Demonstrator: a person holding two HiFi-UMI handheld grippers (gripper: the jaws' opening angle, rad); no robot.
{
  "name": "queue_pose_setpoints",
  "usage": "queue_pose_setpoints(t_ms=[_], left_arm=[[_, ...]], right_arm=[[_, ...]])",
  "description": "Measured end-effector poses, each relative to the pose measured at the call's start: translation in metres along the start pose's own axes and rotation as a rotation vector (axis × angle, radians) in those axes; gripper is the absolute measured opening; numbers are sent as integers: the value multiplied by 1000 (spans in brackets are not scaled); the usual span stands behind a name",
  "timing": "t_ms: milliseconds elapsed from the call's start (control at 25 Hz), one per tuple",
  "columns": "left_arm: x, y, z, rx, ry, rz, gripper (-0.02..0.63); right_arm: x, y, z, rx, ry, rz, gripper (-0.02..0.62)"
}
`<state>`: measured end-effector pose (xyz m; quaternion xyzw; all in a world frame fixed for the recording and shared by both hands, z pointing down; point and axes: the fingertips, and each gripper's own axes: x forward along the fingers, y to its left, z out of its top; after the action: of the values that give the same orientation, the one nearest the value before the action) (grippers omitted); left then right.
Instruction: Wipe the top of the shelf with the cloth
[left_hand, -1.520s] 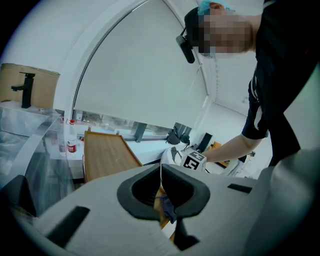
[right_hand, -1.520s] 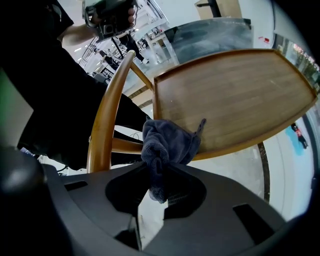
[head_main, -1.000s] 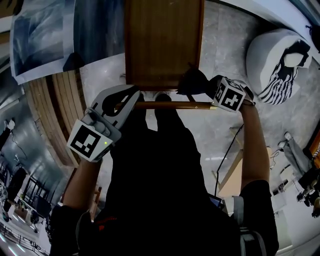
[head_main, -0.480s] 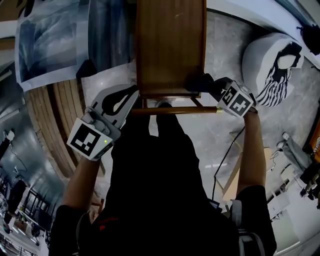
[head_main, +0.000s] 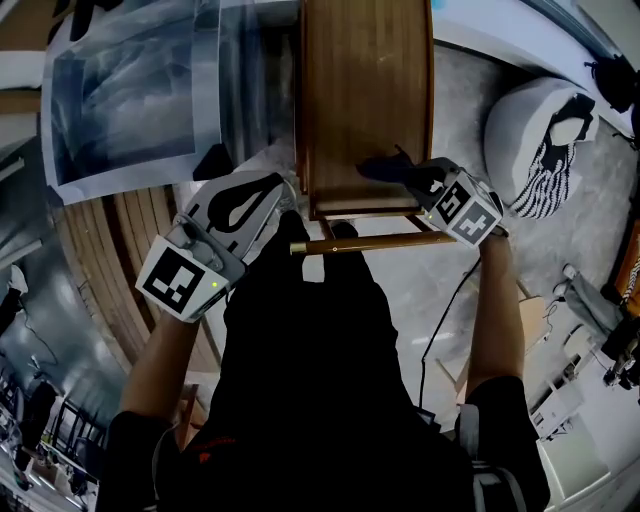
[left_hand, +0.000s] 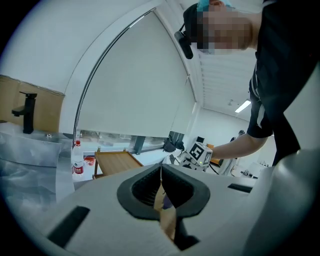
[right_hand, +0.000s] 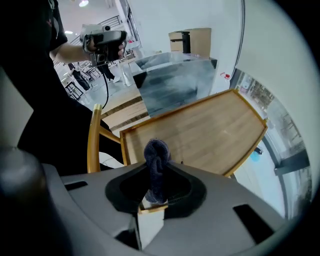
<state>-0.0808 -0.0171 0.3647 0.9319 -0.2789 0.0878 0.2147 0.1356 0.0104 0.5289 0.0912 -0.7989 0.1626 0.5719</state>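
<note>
The wooden shelf top (head_main: 365, 90) stretches away from me in the middle of the head view. My right gripper (head_main: 408, 178) is shut on a dark blue cloth (head_main: 383, 167), which rests over the shelf's near right corner. In the right gripper view the cloth (right_hand: 157, 167) sticks up from between the jaws, with the shelf top (right_hand: 205, 132) just beyond. My left gripper (head_main: 272, 198) is shut and holds nothing, left of the shelf's near left corner. In the left gripper view the shelf (left_hand: 114, 162) lies ahead of the closed jaws.
A brass-coloured bar (head_main: 375, 242) runs across below the shelf's near edge. Clear plastic sheeting (head_main: 125, 90) covers something to the left, above wooden slats (head_main: 105, 260). A white pouf with a striped item (head_main: 545, 130) sits at right. A water bottle (left_hand: 77, 160) stands near the shelf.
The right gripper has carried the cloth from the shelf's near edge farther onto its top. The left gripper has stayed in about the same place, still shut.
</note>
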Motion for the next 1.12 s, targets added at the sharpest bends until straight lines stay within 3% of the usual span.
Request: queue_pose_setpoints(t_ms=[360, 600, 800, 920, 1120], left_arm=[[-22, 23, 1, -17, -24, -9, 26], [-22, 24, 1, -33, -27, 50, 26], [-15, 20, 2, -45, -23, 114, 26], [-6, 13, -3, -58, -4, 143, 26], [17, 1, -10, -75, 36, 157, 26]], right_arm=[[5, -28, 103, -31, -182, -185, 64], [8, -64, 149, -101, -255, -271, 64], [9, -101, 183, -156, -365, -428, 64], [32, -111, 189, -204, -362, -469, 66], [94, -118, 157, -242, -239, -405, 66]])
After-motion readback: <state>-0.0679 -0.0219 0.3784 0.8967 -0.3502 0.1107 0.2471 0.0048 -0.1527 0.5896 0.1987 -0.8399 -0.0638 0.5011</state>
